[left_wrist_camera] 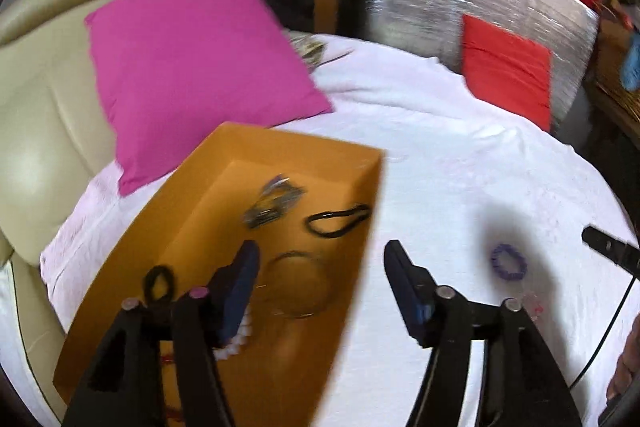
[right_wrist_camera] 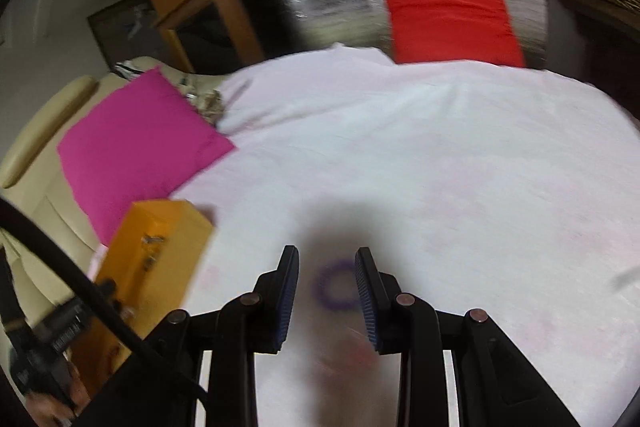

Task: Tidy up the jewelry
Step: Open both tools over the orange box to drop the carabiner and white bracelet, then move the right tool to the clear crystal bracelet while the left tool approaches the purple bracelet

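Looking through the left wrist view first, I see my left gripper (left_wrist_camera: 320, 267) with its fingers (left_wrist_camera: 404, 279) spread wide and nothing between them. One finger hangs over the orange box (left_wrist_camera: 192, 223) and the other hangs over the white cloth (left_wrist_camera: 460, 155). Inside the box lie a black hair tie (left_wrist_camera: 338, 220), a thin round bangle (left_wrist_camera: 296, 285), a small dark tangle of pieces (left_wrist_camera: 272, 203), a black loop (left_wrist_camera: 160, 281) and a white beaded piece (left_wrist_camera: 236, 339). The purple bracelet (left_wrist_camera: 509, 262) lies outside the box, on the cloth, well to the right.

Now the right wrist view. My right gripper (right_wrist_camera: 327, 281) points down at the purple bracelet (right_wrist_camera: 334, 289), which shows between the fingers (right_wrist_camera: 366, 291). They are partly spread and not pinching it yet. The picture is blurry and a dark shadow covers the spot.

I think this step is picking up the bracelet. To do it well, I should slow down, drop low, put one finger inside the ring and one outside, then squeeze on the band.

The bracelet is a flat ring lying on the cloth. It has no long side and points no special way, so any turn of the wrist should work.
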The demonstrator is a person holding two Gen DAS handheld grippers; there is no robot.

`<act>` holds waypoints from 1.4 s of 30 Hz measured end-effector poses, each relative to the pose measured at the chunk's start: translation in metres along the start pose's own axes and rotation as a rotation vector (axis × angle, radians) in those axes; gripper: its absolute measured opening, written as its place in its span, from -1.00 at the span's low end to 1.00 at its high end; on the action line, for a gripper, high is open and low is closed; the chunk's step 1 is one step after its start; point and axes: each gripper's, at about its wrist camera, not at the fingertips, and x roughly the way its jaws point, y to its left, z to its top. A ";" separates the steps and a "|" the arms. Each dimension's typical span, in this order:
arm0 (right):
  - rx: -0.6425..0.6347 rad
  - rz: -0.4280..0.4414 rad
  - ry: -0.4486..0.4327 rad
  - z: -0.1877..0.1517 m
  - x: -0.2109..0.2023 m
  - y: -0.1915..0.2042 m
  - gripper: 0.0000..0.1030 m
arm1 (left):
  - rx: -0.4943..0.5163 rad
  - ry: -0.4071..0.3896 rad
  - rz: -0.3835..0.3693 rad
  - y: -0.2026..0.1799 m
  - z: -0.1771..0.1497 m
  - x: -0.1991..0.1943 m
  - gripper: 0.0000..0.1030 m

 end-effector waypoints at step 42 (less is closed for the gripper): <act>0.266 -0.010 0.089 -0.054 -0.021 -0.114 0.08 | 0.242 0.153 -0.104 -0.133 -0.022 0.050 0.52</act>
